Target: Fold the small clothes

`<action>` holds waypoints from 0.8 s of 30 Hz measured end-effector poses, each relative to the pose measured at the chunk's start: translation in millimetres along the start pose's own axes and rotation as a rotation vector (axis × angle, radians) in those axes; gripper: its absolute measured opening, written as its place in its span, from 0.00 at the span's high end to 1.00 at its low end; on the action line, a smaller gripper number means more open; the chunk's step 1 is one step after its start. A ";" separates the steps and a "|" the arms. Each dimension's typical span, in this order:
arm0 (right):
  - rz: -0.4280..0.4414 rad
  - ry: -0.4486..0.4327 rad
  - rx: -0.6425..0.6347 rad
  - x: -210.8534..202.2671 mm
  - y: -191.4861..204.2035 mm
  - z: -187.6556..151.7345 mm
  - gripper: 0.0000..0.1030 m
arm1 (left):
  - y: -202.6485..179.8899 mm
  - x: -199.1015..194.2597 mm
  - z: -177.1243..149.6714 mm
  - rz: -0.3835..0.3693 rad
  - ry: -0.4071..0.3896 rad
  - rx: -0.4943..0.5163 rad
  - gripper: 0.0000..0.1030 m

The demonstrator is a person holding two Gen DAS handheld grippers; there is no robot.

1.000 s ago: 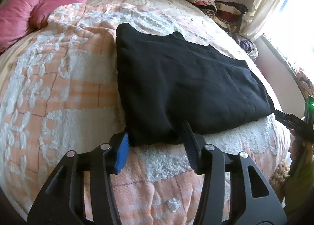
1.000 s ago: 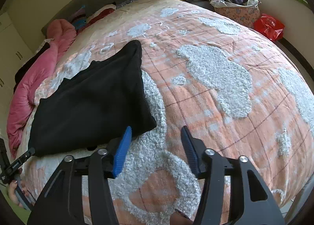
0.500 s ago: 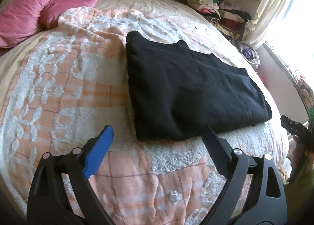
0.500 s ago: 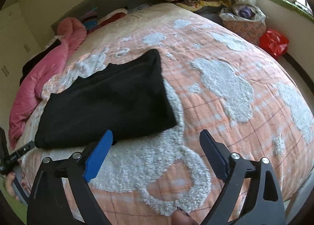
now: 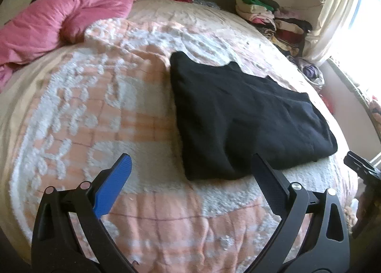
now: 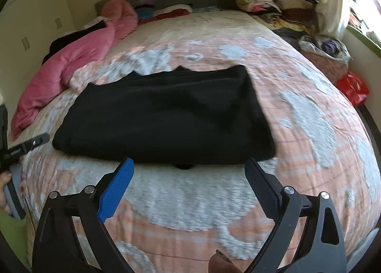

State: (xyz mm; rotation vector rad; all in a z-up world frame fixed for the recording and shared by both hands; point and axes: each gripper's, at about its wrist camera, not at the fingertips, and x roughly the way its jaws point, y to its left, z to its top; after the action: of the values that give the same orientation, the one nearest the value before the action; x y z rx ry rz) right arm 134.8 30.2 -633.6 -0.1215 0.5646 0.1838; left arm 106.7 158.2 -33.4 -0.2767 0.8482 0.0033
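Both the left gripper (image 5: 190, 168) and right gripper (image 6: 189, 169) have let go and backed off, fingers spread; black garment (image 6: 166, 115) lies folded ahead; fold likely done.

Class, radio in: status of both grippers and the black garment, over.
Left gripper open, empty. Right gripper open, empty. Black garment folded flat on the quilt, just ahead of both sets of jaws. Nothing on top of it.

Black garment (image 5: 240, 120) on peach-and-white checked bedspread (image 5: 100, 111); pink duvet (image 5: 59, 18).
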 end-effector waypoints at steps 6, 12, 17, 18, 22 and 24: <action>0.025 0.004 -0.115 12.4 43.2 2.7 0.09 | 8.3 -0.7 6.5 0.068 -0.019 0.014 0.09; 0.067 0.002 -0.241 27.7 93.0 7.2 0.09 | 12.7 7.9 18.8 0.114 -0.004 0.034 0.09; 0.073 -0.013 -0.396 48.7 143.4 5.1 0.09 | 20.0 22.1 38.3 0.115 0.024 0.021 0.09; 0.077 -0.012 -0.423 53.2 152.1 4.2 0.09 | 21.9 27.7 43.8 0.111 0.033 0.011 0.09; 0.058 -0.016 -0.555 77.0 191.0 -3.2 0.09 | 26.2 44.9 56.1 0.113 0.066 -0.007 0.09; 0.047 -0.022 -0.609 85.5 206.0 -7.8 0.09 | 26.4 53.5 62.5 0.120 0.075 -0.001 0.09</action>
State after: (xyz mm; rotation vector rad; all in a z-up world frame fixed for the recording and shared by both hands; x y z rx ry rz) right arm 159.2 242.1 -699.6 -0.6961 0.4749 0.3993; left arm 185.5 193.1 -40.1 -0.2274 0.9383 0.1058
